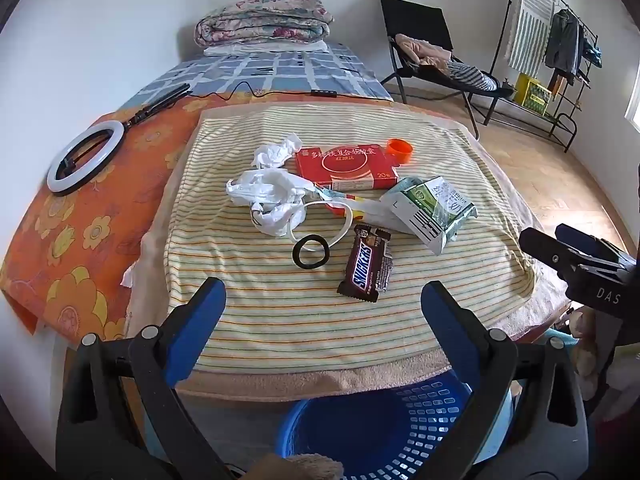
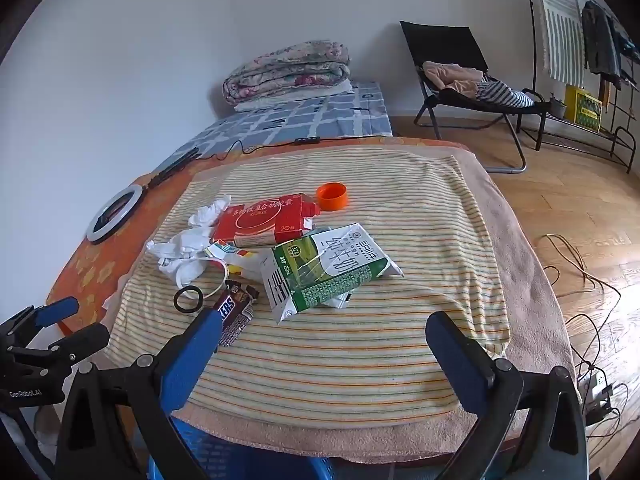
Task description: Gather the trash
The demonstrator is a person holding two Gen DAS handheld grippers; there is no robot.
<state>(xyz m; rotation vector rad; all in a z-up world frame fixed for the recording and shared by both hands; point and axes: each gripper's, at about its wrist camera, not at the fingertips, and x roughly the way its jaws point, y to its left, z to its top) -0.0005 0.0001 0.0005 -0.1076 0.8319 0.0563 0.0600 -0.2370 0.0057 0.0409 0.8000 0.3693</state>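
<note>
Trash lies on a striped towel on the bed: a Snickers wrapper, a crushed green milk carton, a red box, an orange cap, crumpled white tissue and a black ring. My left gripper is open and empty, just short of the wrapper. My right gripper is open and empty, below the carton. A blue basket stands below the bed's near edge.
A white ring light lies on the orange sheet at the left. Folded quilts sit at the far end. A black chair and a clothes rack stand at the right. Cables lie on the wooden floor.
</note>
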